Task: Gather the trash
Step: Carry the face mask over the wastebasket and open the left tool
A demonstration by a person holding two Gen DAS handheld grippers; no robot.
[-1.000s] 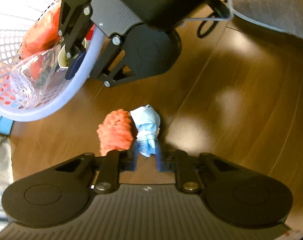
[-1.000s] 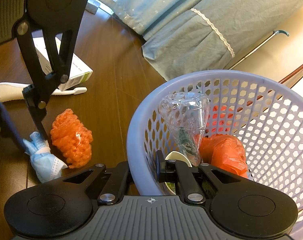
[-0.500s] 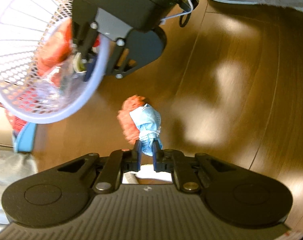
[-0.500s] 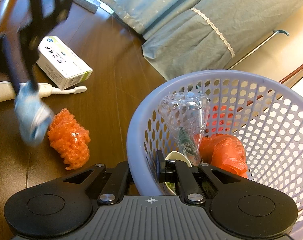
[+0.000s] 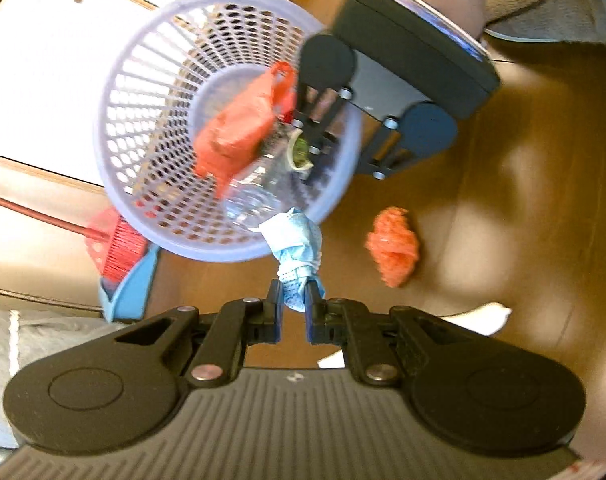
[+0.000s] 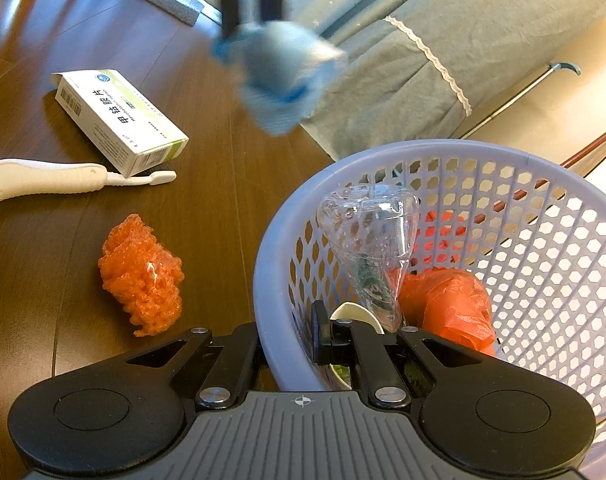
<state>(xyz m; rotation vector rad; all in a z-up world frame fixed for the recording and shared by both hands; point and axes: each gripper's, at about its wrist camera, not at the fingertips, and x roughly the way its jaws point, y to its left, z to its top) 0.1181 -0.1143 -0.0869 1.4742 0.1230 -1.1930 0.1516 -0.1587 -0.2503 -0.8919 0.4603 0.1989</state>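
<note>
My left gripper (image 5: 294,300) is shut on a crumpled blue face mask (image 5: 297,248) and holds it in the air just outside the near rim of the lilac mesh basket (image 5: 207,250). In the right wrist view the mask (image 6: 279,76) hangs blurred, above the floor and left of the basket (image 6: 443,148). My right gripper (image 6: 289,340) is shut on the basket's rim, one finger inside and one outside. The basket holds a clear plastic bottle (image 6: 367,240), an orange bag (image 6: 447,304) and a small cup. An orange mesh wad (image 6: 143,276) lies on the wooden floor.
A white medicine box (image 6: 119,120) and a white toothbrush (image 6: 63,178) lie on the floor to the left. Blue bedding (image 6: 423,60) hangs behind the basket. A red broom (image 5: 115,240) and a blue dustpan (image 5: 131,288) stand beside the basket.
My left gripper closed on the blue mask and lifted it off the floor, away from the orange wad and toward the basket. The right gripper and the basket stayed put.
</note>
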